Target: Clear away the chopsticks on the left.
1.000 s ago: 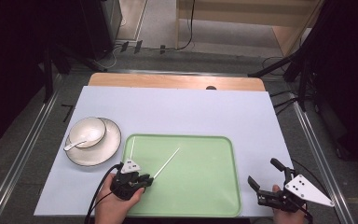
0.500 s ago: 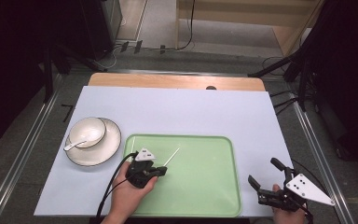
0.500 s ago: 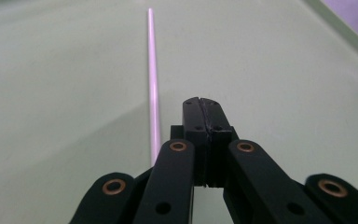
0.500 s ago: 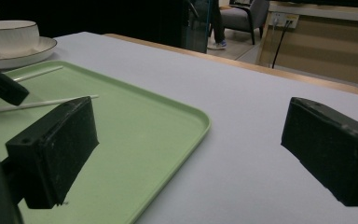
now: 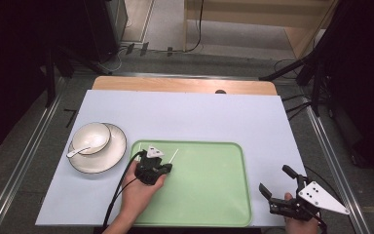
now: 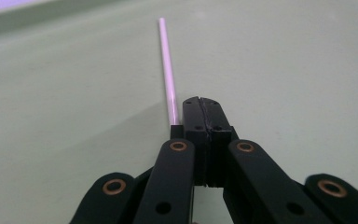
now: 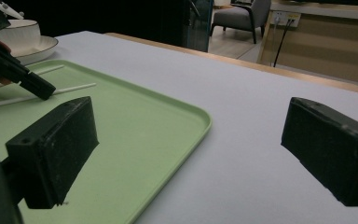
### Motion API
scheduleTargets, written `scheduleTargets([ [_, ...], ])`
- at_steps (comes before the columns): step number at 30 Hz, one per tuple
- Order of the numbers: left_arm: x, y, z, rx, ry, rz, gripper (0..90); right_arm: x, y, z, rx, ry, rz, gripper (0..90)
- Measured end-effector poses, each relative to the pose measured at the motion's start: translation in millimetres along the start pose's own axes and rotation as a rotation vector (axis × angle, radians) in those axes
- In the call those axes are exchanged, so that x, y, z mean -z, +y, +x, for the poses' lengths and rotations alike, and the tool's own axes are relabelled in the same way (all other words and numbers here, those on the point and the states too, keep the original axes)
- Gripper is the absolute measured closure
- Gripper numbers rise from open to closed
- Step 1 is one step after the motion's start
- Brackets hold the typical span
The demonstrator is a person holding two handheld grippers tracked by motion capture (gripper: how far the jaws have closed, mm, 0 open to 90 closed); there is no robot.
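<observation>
A thin white stick [image 6: 167, 70] is pinched in the closed left gripper [image 5: 164, 168] over the green tray [image 5: 214, 195]; the right gripper [image 5: 278, 184] is held wide open beside it.

The tray [image 5: 209, 195] is a plain pale green with no pattern. On it lies a white stick [image 6: 168, 74], which takes a faint pink-lilac tint in the left gripper view. To the left of the tray, the plate [image 5: 112, 156] and the bowl [image 5: 91, 137] on it are white, each with a thin dark line round the rim, and the spoon [image 5: 78, 151] is white. The worktop [image 5: 185, 117] is pale lavender-grey, with a bare light-wood strip along the edge beyond the tray. Both the left hand-held gripper [image 5: 161, 168] and the right hand-held gripper [image 5: 276, 181] are matt black; copper-coloured rivets dot the left one's arms, and the right one carries a light grey plate with small dark dots.
</observation>
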State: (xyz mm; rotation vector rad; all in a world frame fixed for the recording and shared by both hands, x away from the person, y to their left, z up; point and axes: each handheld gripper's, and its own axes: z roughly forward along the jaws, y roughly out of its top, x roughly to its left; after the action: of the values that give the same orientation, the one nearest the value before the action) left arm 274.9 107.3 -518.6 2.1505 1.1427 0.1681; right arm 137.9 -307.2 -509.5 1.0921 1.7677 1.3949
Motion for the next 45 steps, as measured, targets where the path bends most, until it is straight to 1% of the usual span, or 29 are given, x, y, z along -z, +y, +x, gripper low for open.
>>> scheduleTargets([
  [2,3.8,-0.5,7.3,0.016,0.035,-0.003,90.0,-1.1,0.2,1.0,-0.002,0.001,0.002,4.0],
  [3,4.8,-1.1,9.5,0.020,0.042,-0.005,90.0,-1.4,0.3,1.2,-0.001,0.001,0.003,4.0],
  [4,4.8,-1.1,9.5,0.020,0.042,-0.005,90.0,-1.4,0.3,1.2,-0.001,0.001,0.003,4.0],
  [5,6.9,-2.4,13.5,0.035,0.046,-0.008,90.0,-1.9,0.3,1.6,-0.001,0.001,0.005,4.0],
  [8,10.0,-4.9,18.7,0.047,0.049,-0.016,90.0,-2.1,0.2,1.9,-0.004,0.002,0.006,4.0],
  [14,16.0,-9.9,25.4,0.055,0.064,-0.023,90.0,-1.7,-0.3,1.5,-0.005,0.002,0.006,4.0],
  [15,18.2,-12.3,27.7,0.043,0.072,-0.030,90.0,-1.6,-0.5,1.2,-0.005,0.003,0.006,4.0],
  [17,19.3,-13.2,28.5,0.047,0.076,-0.031,90.0,-1.7,-0.7,1.2,-0.004,0.003,0.006,4.0],
  [21,22.4,-15.7,33.3,0.055,0.073,-0.034,90.0,-1.8,-0.6,1.3,-0.003,0.002,0.008,4.0],
  [23,23.7,-17.0,34.8,0.048,0.059,-0.040,89.5,-2.2,-0.4,1.9,-0.006,0.003,0.009,4.0],
  [24,23.7,-17.0,34.8,0.048,0.059,-0.040,85.9,-2.2,-0.4,1.9,-0.006,0.003,0.009,4.0],
  [25,24.2,-17.7,34.6,0.036,0.051,-0.045,85.9,-2.4,-0.4,2.0,-0.005,0.002,0.009,4.0],
  [26,26.4,-19.0,32.1,0.008,0.022,-0.077,77.5,-2.7,-0.5,2.2,-0.006,0.003,0.009,4.0],
  [29,33.3,-19.9,28.4,-0.038,-0.012,-0.137,61.9,-2.8,-0.8,1.9,-0.002,0.001,0.013,4.0],
  [30,33.3,-19.9,28.4,-0.038,-0.012,-0.137,57.2,-2.7,-0.9,1.7,-0.006,0.004,0.012,4.0],
  [31,36.4,-20.1,28.0,-0.048,-0.012,-0.164,57.2,-2.7,-0.9,1.7,-0.006,0.004,0.012,4.0],
  [32,39.7,-20.2,27.8,-0.050,0.004,-0.180,50.6,-2.6,-1.1,1.4,-0.007,0.002,0.010,4.0],
  [33,43.6,-20.4,28.9,-0.047,0.000,-0.192,45.4,-2.4,-1.2,1.0,-0.006,0.001,0.009,4.0],
  [34,51.4,-21.3,32.5,-0.021,-0.038,-0.233,29.9,-2.1,-1.5,0.4,-0.012,0.003,0.008,4.0],
  [35,51.4,-21.3,32.5,-0.021,-0.038,-0.233,22.1,-2.1,-1.5,0.4,-0.012,0.003,0.008,4.0],
  [36,59.6,-23.7,37.5,-0.028,-0.122,-0.260,15.1,-1.7,-1.6,0.0,-0.013,0.002,0.008,4.0],
  [37,59.6,-23.7,37.5,-0.028,-0.122,-0.260,11.3,-1.5,-1.7,-0.2,-0.014,0.001,0.008,4.0],
  [38,67.8,-26.7,40.8,-0.035,-0.161,-0.298,8.8,-1.4,-1.7,-0.3,-0.015,0.002,0.008,4.0],
  [39,67.8,-26.7,40.8,-0.035,-0.161,-0.298,7.2,-1.4,-1.7,-0.4,-0.015,0.002,0.008,4.0],
  [41,74.8,-29.1,42.0,-0.057,-0.146,-0.310,3.8,-1.4,-1.6,-0.2,-0.015,0.000,0.008,4.0],
  [42,78.1,-30.6,42.9,-0.067,-0.141,-0.319,3.8,-1.4,-1.6,-0.2,-0.015,0.000,0.008,4.0],
  [43,81.5,-32.1,43.8,-0.072,-0.139,-0.330,0.3,-1.4,-1.6,-0.2,-0.015,0.000,0.008,4.0],
  [44,84.8,-33.6,45.2,-0.079,-0.147,-0.338,0.0,-1.5,-1.6,-0.2,-0.015,0.001,0.008,4.0],
  [45,88.0,-35.2,45.8,-0.080,-0.144,-0.348,0.0,-1.6,-1.6,-0.3,-0.016,0.001,0.009,4.0],
])
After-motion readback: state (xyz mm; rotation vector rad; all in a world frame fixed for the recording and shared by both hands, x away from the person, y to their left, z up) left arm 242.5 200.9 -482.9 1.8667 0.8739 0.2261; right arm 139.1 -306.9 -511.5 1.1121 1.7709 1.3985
